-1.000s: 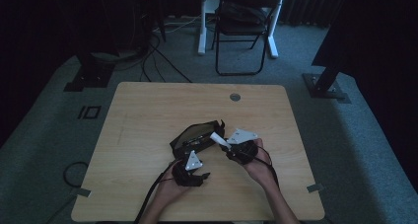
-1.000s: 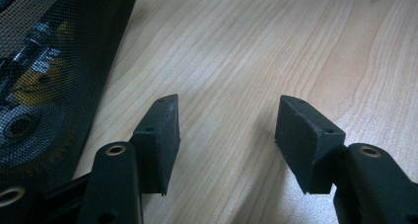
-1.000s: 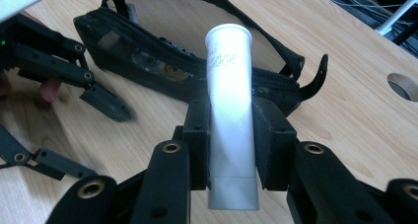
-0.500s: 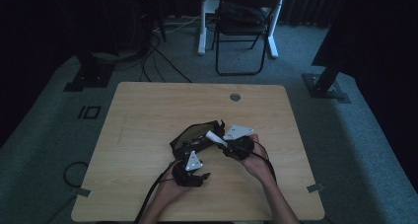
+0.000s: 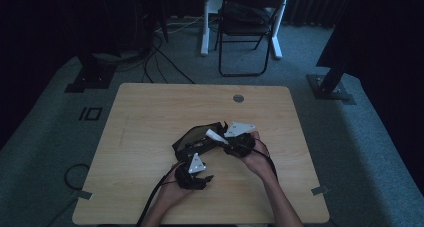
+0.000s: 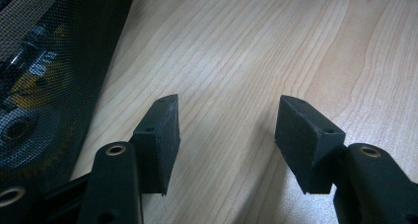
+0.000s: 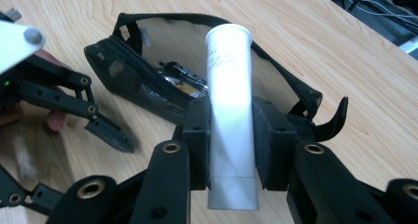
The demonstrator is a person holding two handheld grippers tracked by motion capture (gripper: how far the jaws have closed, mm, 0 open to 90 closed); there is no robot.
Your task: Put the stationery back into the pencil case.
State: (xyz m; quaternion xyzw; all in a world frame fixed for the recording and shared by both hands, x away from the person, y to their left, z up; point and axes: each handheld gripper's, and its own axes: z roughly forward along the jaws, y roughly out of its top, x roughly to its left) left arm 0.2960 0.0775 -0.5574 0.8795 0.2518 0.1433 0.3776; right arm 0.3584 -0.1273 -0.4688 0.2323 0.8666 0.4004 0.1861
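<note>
The mesh pouch (image 5: 197,137) lies near the middle of the wooden surface (image 5: 150,117), its mouth gaping toward the right tool (image 7: 230,140), and it is judged that the white tube (image 7: 229,105) is being brought to that mouth for packing. For the step to go well, the tube should be kept in line with the opening and slid in lengthwise, so that its flared end clears the bound black rim; the rim could be steadied by the left tool (image 6: 226,135), which is held with its jaws apart and nothing between them, just beside the pouch's mesh wall (image 6: 44,86). A release is best delayed until most of the tube is inside, since a smooth cylinder is likely to roll on bare wood. Largest first: the surface is pale, straight-grained laminate with rounded corners; the pouch is a soft, slack bag of fine black netting with a stitched fabric edge, through which dark and yellowish items can be made out, not identifiable; the tube is a glossy white plastic cylinder, wider at its far end, with faint grey printing too small to read, and it is clamped around its lower body by the right tool's flat black pads.
</note>
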